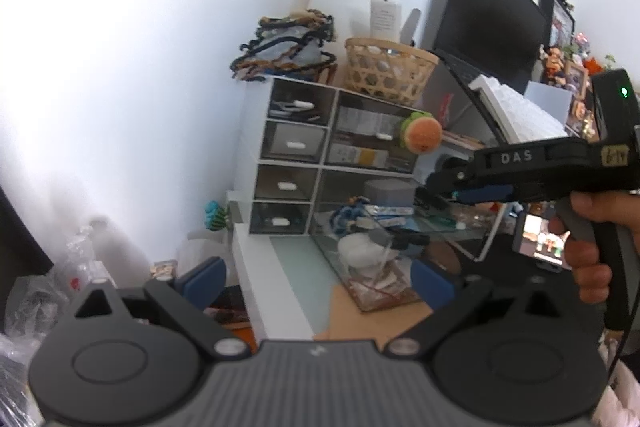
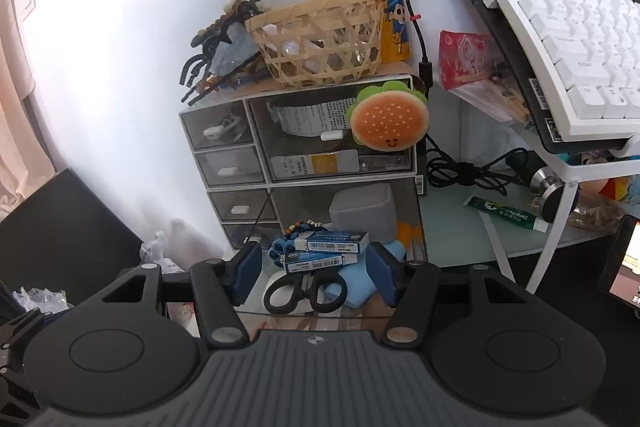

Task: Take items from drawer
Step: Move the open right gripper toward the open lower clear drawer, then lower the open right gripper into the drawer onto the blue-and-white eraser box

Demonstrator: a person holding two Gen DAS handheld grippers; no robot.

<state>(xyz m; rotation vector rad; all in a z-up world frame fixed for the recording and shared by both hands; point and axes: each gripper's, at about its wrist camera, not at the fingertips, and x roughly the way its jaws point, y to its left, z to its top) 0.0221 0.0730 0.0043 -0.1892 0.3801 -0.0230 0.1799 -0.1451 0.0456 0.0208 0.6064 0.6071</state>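
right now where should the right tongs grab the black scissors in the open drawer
Grip the scissors across the two black handle loops, coming from above. They lie flat with the loops nearest the right tongs, and the blades are tucked under the blue-and-white boxes.

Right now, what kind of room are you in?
Probably a home desk corner: a white keyboard on a laptop, a small drawer organizer with scissors, and a woven basket on top.

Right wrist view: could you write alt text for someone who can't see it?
An open right gripper reaches toward black-handled scissors and small blue boxes in a pulled-out clear drawer of a white desk organizer, with a wicker basket on top.
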